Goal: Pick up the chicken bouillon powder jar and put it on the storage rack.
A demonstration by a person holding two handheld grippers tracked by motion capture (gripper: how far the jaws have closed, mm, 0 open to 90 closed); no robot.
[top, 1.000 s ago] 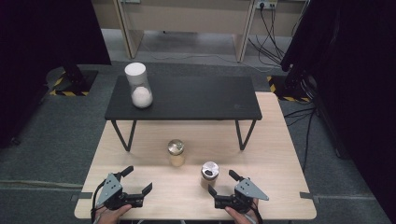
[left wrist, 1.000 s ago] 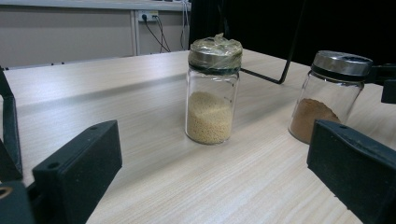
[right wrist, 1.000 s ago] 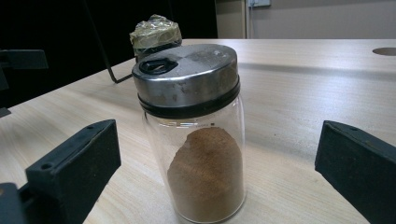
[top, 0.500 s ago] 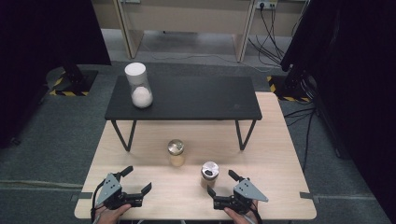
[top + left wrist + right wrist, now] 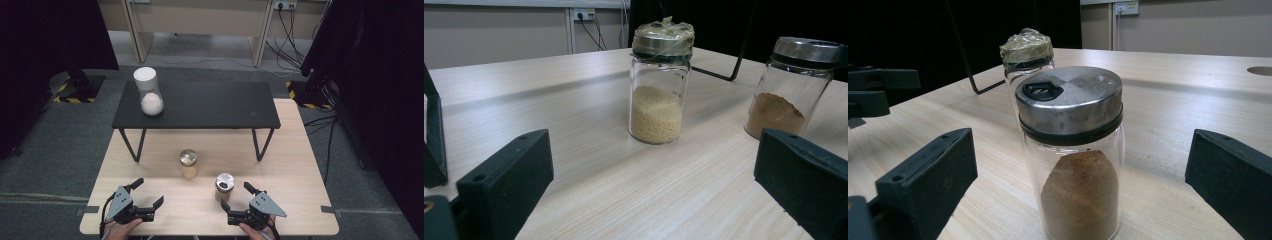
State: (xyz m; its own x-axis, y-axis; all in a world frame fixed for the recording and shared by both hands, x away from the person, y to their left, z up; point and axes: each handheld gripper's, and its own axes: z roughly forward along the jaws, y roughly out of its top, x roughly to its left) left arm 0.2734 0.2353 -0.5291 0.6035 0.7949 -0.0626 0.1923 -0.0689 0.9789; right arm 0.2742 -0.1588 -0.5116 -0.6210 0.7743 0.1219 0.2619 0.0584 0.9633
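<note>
The brown-powder jar [image 5: 1071,155] stands between the right gripper's [image 5: 242,201] parted fingers, grain jar [image 5: 1026,62] behind, left gripper [image 5: 146,195] fingers apart.

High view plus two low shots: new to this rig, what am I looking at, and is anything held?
No robot here: a person holds a hand-held gripper in each hand. The high view looks down on a light wooden table; the left hand-held gripper and right hand-held gripper sit at its near edge. The other two pictures come from cameras riding on each gripper, looking between its black jaws. On the table stand a jar of pale grains and a jar of brown powder, the latter right in front of the right gripper. Behind is a low black table carrying a white-filled jar. Both grippers are open; nothing is held.
</note>
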